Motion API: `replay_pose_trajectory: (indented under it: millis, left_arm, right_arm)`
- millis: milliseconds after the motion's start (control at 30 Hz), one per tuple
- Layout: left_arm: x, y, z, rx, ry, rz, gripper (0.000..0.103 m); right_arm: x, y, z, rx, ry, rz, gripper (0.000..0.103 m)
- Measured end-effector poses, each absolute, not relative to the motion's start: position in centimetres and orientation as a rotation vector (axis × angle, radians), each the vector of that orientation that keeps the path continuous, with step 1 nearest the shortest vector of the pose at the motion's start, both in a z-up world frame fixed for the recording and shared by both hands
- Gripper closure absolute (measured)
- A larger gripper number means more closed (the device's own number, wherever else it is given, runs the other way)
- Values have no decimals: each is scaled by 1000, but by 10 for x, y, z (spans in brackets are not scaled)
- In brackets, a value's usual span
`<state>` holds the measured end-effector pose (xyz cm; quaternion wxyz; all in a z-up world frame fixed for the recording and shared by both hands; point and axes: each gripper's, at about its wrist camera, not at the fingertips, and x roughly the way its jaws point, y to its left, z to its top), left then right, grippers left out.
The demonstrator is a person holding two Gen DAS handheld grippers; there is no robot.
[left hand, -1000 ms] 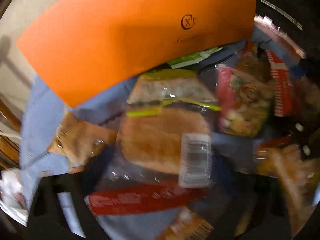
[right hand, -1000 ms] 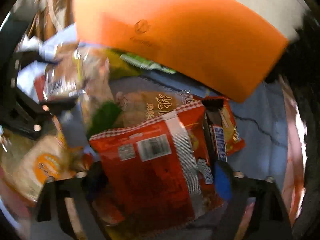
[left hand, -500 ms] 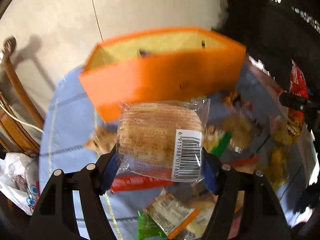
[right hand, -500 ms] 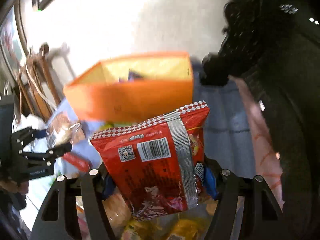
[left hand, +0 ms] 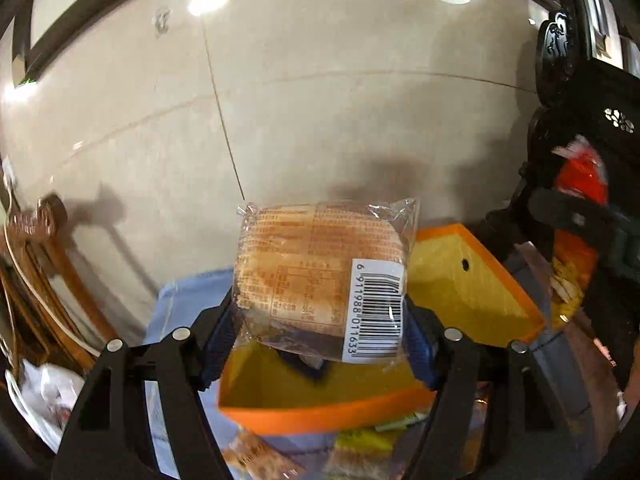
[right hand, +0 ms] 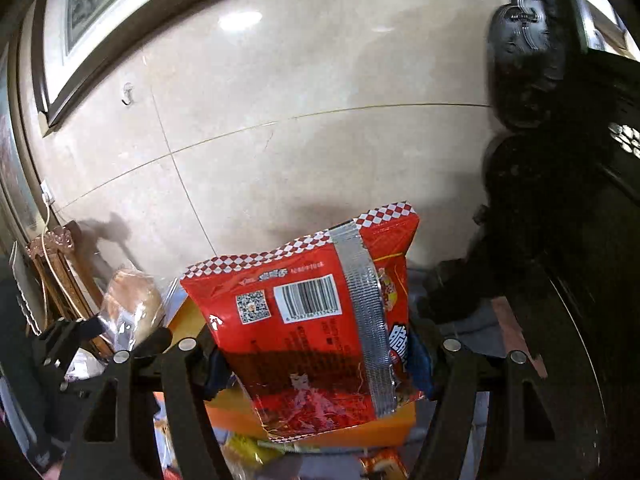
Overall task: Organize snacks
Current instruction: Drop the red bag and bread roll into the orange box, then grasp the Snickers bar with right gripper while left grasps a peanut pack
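1. Our left gripper [left hand: 320, 344] has its blue-padded fingers [left hand: 218, 344] clamped on either side of a clear-wrapped bread bun [left hand: 320, 276]. The grip sits low on the pack, so most of the bun and its barcode label stand up above the pads.

2. Our right gripper [right hand: 320, 364] is likewise closed on a red snack bag [right hand: 316, 332], squeezing the lower part of it. The checkered top seam rises free and the bag leans a little to the right.

3. We hold both packs up off the table and over the orange box [left hand: 320, 412], which lies open below them. Its yellow inside is mostly bare, with one small dark item partly hidden under the bun.

4. We judge the raised position to be deliberate. Lifted this way, each pack clears the box's near wall, and letting go should send it inside rather than onto the rim.

5. In the right wrist view the left gripper [right hand: 116, 336] and its bun show at the left. The two packs hang side by side but apart, so they need not collide on the way down.

6. Loose snacks [left hand: 360, 444] lie on the blue cloth [left hand: 184, 304] in front of the box, so we reckon much sorting remains.

7. The soft bun could crush under a hard squeeze, and the slick bag could slip.
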<state>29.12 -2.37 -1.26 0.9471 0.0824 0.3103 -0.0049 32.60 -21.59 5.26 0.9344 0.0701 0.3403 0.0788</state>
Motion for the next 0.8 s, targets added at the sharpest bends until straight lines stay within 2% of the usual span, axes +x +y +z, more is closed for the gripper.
replay_pose_trajectory:
  millis: [33, 67, 100, 133, 267, 433, 567, 667, 800]
  left_arm:
    - [296, -23, -14, 178, 637, -3, 34]
    - [297, -22, -15, 173, 638, -7, 31]
    - [297, -20, -15, 157, 627, -19, 13]
    - [300, -19, -13, 153, 609, -12, 5]
    - [271, -7, -18, 249, 513, 0, 4]
    - [239, 26, -62, 324, 621, 10, 4]
    - [220, 55, -128, 387, 745, 43, 4]
    - [217, 72, -164, 332, 857, -11, 4]
    - [207, 76, -178, 291, 815, -109, 4]
  right_arm:
    - [331, -215, 52, 148, 704, 161, 33]
    - [341, -213, 49, 151, 725, 164, 21]
    - [350, -210, 45, 125, 760, 152, 7]
    - [351, -208, 42, 97, 772, 138, 4]
    - [332, -219, 39, 16, 749, 162, 4]
    - [282, -244, 6, -98, 798, 156, 4]
    - [253, -267, -71, -43, 988, 192, 4]
    - [244, -271, -120, 7, 1095, 176, 4]
    - [238, -259, -154, 30, 1158, 210, 4]
